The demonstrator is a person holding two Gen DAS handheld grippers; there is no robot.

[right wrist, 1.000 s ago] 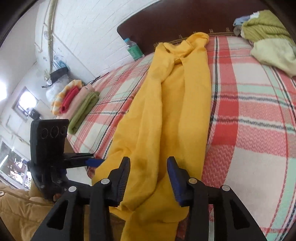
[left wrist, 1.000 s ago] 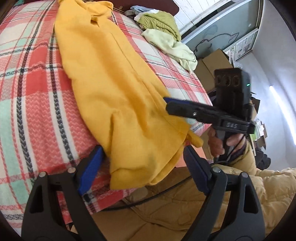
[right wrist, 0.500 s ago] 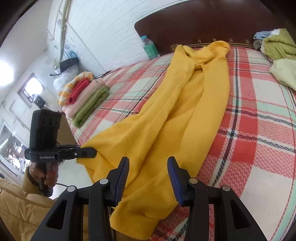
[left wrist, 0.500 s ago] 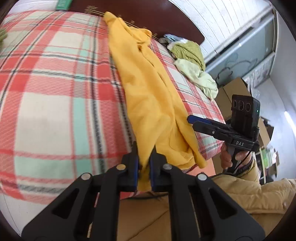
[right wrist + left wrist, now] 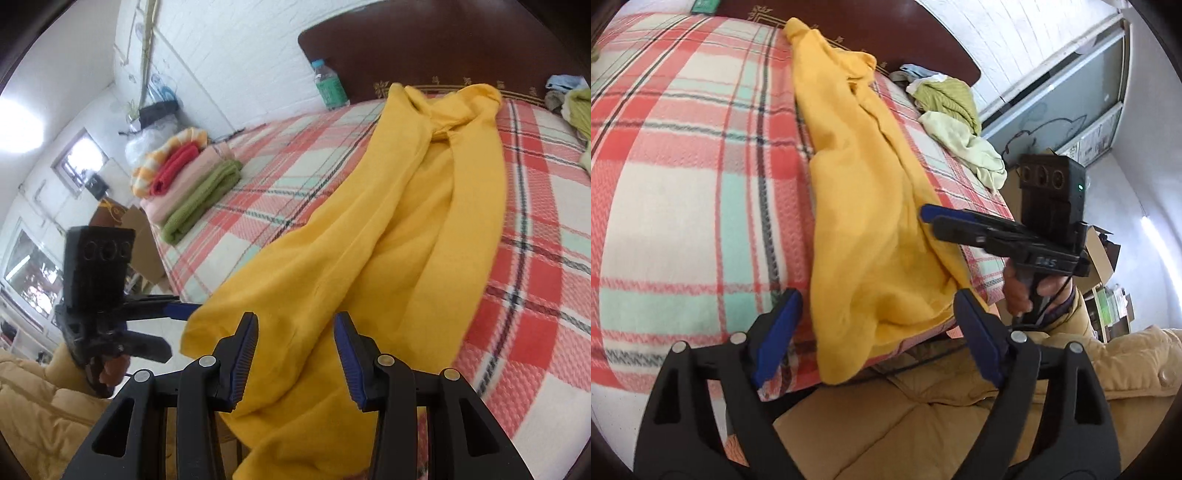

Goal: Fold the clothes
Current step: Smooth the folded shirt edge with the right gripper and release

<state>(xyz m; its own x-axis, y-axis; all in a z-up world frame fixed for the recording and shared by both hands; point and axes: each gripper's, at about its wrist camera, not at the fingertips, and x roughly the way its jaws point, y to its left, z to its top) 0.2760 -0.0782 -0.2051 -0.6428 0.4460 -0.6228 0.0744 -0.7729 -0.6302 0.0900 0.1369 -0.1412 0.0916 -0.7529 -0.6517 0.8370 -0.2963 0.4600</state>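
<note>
A long yellow garment (image 5: 864, 206) lies lengthwise on the plaid bed (image 5: 683, 192), from the headboard down to the near edge, where its hem hangs over. My left gripper (image 5: 877, 332) straddles that hem; its jaws are opening wide and the pads do not touch the cloth. In the right wrist view the same garment (image 5: 399, 236) spreads under my right gripper (image 5: 297, 354), whose jaws stand part open above the cloth without pinching it. The left gripper (image 5: 173, 328) shows at the hem's left corner, and the right gripper (image 5: 931, 218) hovers over the hem's right side.
A stack of folded clothes (image 5: 184, 177) sits at the bed's far left edge, with a water bottle (image 5: 330, 86) by the dark headboard (image 5: 424, 48). Unfolded green and pale clothes (image 5: 953, 114) lie at the far right. Cardboard boxes (image 5: 1104, 251) and a person's tan padded jacket (image 5: 923, 413) border the bed.
Half a second ago my left gripper was shut on the yellow hem; it has since opened and let it go. The right jaws kept the same gap.
</note>
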